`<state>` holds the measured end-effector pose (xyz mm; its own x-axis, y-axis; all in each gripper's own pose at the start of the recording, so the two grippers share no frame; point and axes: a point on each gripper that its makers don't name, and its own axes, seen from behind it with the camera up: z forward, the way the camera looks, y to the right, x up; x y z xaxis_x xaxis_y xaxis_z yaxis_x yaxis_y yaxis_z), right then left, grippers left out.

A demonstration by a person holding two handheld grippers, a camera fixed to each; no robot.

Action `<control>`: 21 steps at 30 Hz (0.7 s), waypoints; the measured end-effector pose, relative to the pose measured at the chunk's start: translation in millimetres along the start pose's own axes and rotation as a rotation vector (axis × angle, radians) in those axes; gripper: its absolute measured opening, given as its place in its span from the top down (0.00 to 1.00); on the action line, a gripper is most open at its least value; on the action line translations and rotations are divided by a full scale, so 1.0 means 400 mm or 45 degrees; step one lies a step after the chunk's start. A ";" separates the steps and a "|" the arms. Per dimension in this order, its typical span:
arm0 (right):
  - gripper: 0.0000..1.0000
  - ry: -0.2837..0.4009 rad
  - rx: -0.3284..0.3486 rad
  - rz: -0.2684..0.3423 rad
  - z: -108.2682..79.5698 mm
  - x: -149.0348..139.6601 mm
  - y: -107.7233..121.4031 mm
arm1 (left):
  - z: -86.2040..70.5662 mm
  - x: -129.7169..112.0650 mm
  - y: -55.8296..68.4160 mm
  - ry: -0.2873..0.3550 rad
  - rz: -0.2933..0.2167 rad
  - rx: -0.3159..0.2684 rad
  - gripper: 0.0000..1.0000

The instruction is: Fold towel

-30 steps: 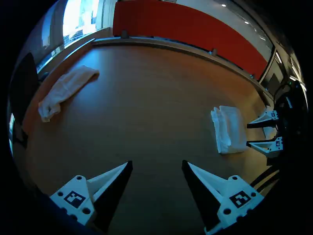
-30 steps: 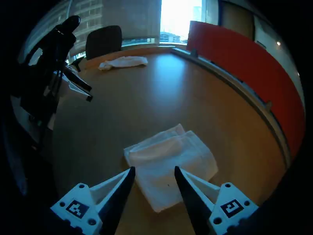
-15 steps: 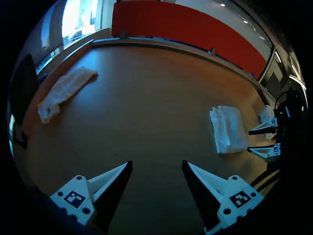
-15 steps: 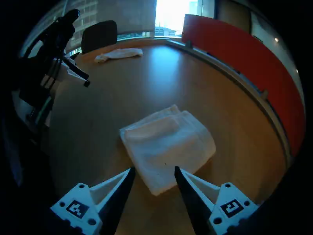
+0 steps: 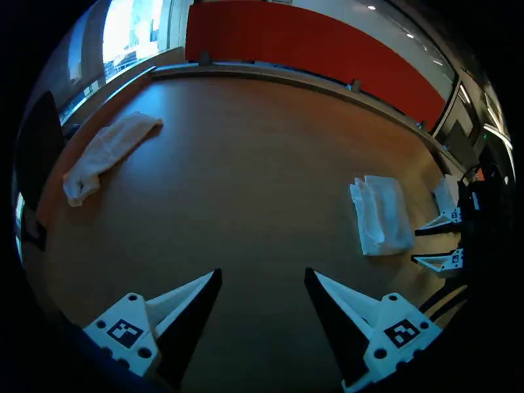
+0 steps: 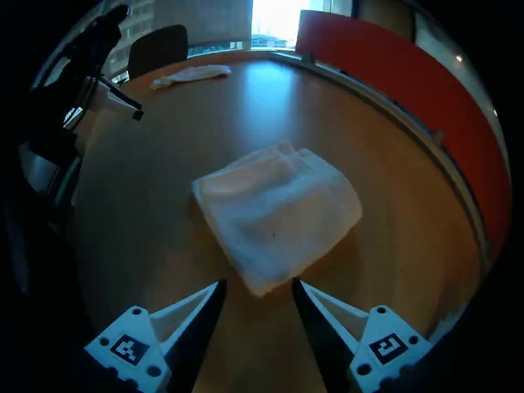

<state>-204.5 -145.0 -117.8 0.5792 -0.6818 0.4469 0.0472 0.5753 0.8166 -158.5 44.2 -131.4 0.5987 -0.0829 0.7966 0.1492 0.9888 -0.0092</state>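
Observation:
A folded white towel (image 6: 278, 209) lies flat on the brown table (image 6: 196, 131), just ahead of my open right gripper (image 6: 259, 295), whose fingertips stand clear of its near corner. In the left gripper view the same folded towel (image 5: 380, 213) lies at the right, with the right gripper (image 5: 435, 245) beside it. My left gripper (image 5: 262, 281) is open over bare table with nothing between its fingers. A second, loosely bunched white towel (image 5: 105, 154) lies at the far left edge; the right gripper view has this bunched towel (image 6: 190, 74) at the far end.
A red partition (image 5: 314, 46) runs along the table's far side. A dark chair (image 6: 154, 49) stands by the bright window (image 6: 272, 13). The left gripper (image 6: 121, 105) and the arm holding it are at the left of the right gripper view.
My right gripper has drawn back from the folded towel, which now lies ahead of the fingertips instead of between them. The left gripper has not moved.

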 end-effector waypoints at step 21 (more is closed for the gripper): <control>0.68 -0.003 0.010 0.104 0.013 -0.018 -0.010 | -0.004 -0.002 0.001 0.001 0.003 -0.004 0.06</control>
<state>-213.1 -144.8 -122.4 0.5791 -0.6335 0.5131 -0.0069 0.6255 0.7802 -157.7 44.5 -132.9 0.5998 -0.0804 0.7961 0.1498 0.9886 -0.0131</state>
